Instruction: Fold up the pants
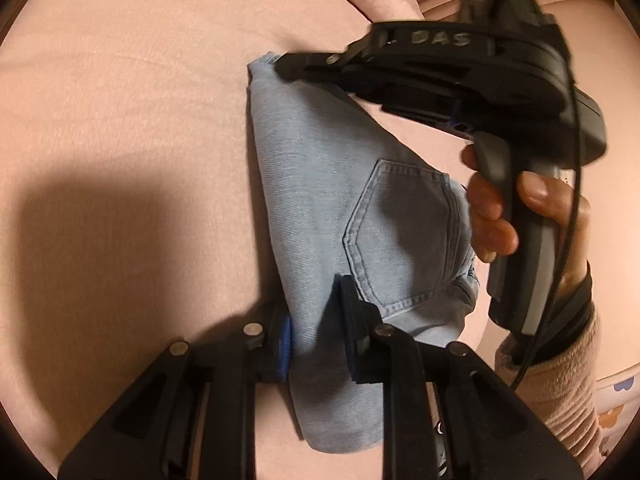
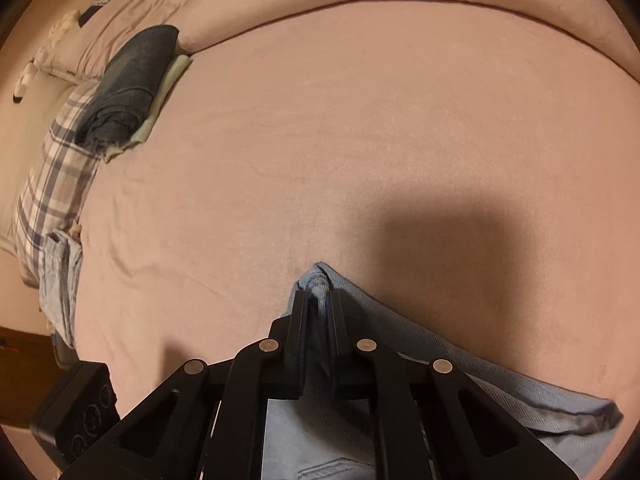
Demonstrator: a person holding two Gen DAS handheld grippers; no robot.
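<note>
The light blue denim pants point(image 1: 320, 184) lie on the pink bed sheet point(image 1: 120, 100), already doubled over lengthways, with a back pocket point(image 1: 404, 232) facing up. This is soft, floppy cloth with some body to it: thicker and heavier than a shirt, so it holds a crease reasonably well but sags wherever it is not supported. Nothing about it is fragile or slippery; the twill gives the pads good bite.

The left gripper point(image 1: 316, 344) has its jaws clenched on the folded edge near the waist, the layers bunched between the pads. The right gripper point(image 2: 318, 316) is pinched tight on the far corner, where the seam and several layers stack up into a thick ridge point(image 2: 318, 280). The person's hand point(image 1: 500, 216) on that tool's handle shows from the left wrist view.

Those two corners look like the right places to hold: thick hems and seams resist tearing free, and gripping both ends keeps the span taut. I would guess every layer is caught at the far corner, though the jaws hide the underside. Held there, the middle will droop when raised, so carrying it low across the bed seems wise.
</note>
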